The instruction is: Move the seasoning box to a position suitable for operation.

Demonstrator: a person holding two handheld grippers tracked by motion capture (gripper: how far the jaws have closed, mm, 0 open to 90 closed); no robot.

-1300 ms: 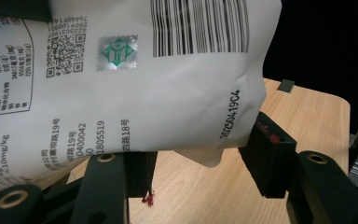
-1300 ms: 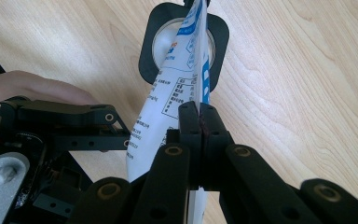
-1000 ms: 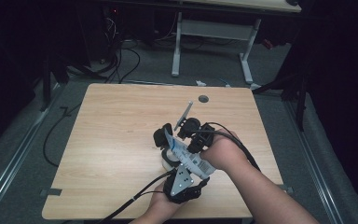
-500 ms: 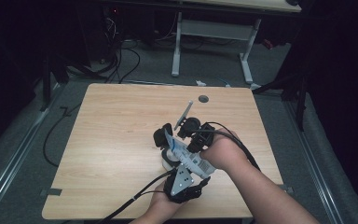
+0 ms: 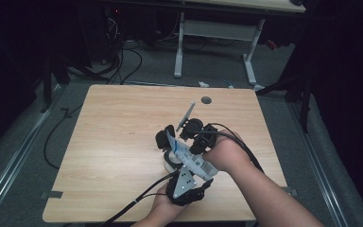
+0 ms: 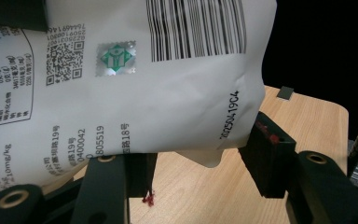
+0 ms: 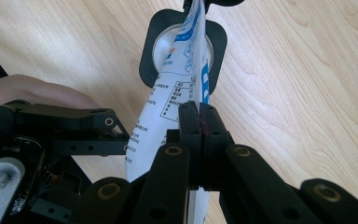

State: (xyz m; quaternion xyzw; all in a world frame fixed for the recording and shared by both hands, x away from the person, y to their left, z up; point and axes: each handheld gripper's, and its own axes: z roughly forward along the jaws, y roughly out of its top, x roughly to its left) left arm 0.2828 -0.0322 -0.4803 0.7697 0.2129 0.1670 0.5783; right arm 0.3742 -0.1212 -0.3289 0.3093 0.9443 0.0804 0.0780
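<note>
Right now my right tongs [image 7: 199,126] pinch the white printed plastic pouch [image 7: 186,74] edgewise, its length running down toward the round black-rimmed container [image 7: 149,60] near the desk's [image 5: 123,123] front edge; left tongs [image 6: 196,158] clasp its broad side.

Pretty dim room overall, the only well-lit spot is the worktop [image 5: 123,142] itself: light wood grain, rounded corners, with a small dark round cable hole [image 5: 206,100] near the far edge. Floor [image 5: 28,156] is grey carpet, and it fades to near black toward the edges. Behind the worktop there's another desk [image 5: 217,28] with white metal legs and a crossbar. Under it and off to the left, a tangle of black cables [image 5: 123,61] runs across the carpet. A metal rail [image 5: 9,175] runs along the floor on the left, another one on the right [image 5: 326,175].
</note>
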